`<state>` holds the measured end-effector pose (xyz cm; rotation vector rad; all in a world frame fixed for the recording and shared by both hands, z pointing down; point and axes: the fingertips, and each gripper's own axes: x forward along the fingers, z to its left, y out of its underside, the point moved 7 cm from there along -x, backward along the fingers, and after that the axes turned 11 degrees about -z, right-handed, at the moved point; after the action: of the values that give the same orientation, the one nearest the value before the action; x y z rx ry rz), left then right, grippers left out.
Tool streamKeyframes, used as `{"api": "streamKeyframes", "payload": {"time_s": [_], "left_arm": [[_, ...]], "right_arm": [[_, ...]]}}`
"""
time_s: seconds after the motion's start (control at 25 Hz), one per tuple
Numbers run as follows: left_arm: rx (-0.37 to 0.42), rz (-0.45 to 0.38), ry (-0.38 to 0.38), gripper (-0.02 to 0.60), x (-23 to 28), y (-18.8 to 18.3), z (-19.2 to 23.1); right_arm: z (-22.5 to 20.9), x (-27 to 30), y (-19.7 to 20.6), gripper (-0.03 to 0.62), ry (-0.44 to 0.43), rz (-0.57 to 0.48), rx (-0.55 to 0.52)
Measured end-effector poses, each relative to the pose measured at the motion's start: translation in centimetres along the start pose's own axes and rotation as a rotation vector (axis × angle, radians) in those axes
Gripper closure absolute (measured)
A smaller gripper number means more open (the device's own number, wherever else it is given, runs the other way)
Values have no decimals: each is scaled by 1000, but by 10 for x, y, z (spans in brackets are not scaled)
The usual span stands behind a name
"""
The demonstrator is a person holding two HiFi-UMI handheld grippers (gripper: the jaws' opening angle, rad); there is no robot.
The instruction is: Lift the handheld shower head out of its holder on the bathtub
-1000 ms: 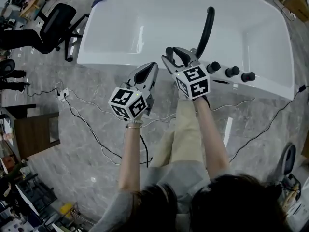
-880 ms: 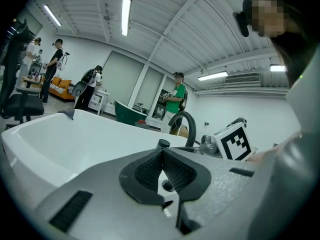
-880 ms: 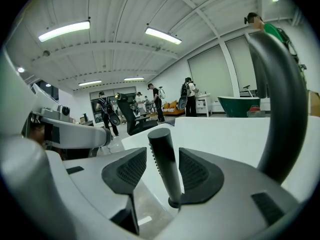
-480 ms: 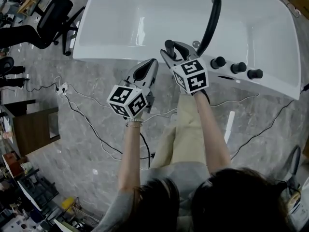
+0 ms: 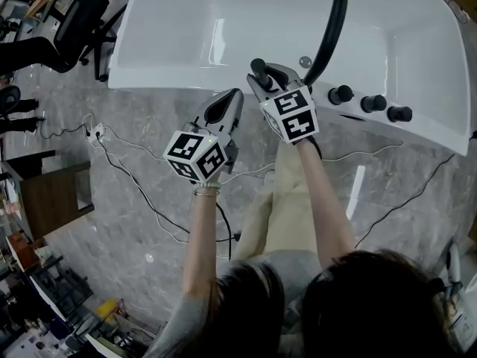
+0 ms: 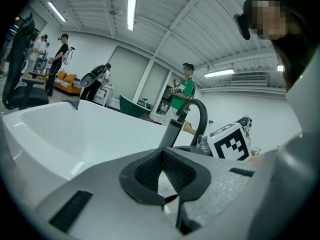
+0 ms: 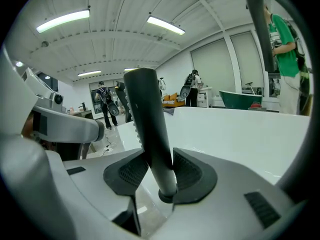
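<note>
Altogether one shower head (image 7: 150, 134), one spout (image 5: 332, 27), three knobs (image 5: 340, 94) (image 5: 372, 103) (image 5: 399, 113), one bathtub (image 5: 171, 77).

Grey marbled floor (image 5: 134, 230) is spreading underfoot. A black office chair (image 5: 82, 21) is standing at ten o'clock and a wooden table (image 5: 52, 200) at nine. Strip lights (image 6: 131, 9) are glowing on the ribbed white ceiling (image 6: 165, 14).

Bright, even light all round here, pouring down from the long ceiling lights (image 6: 131, 9), and no hard shadows anywhere. The white bathtub (image 5: 186, 28) shows soft glare streaks on its far wall, and the polished floor (image 5: 127, 230) catches one pale streak to the right. Both gripper views bulge hard at the edges, with black corners. The nearest surfaces along the bottom go soft, while the background stays fairly crisp.
</note>
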<state>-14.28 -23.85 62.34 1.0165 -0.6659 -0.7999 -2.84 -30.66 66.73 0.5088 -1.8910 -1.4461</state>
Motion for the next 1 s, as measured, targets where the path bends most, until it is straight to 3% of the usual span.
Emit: {"api": "streamKeyframes", "payload": {"time_s": [0.44, 1.0], "left_arm": [[-1, -14, 4, 577, 5, -8, -5], [38, -68, 3, 577, -4, -59, -21]], "right_arm": [[0, -4, -8, 459, 26, 25, -41], [12, -25, -65, 462, 29, -37, -40]]}}
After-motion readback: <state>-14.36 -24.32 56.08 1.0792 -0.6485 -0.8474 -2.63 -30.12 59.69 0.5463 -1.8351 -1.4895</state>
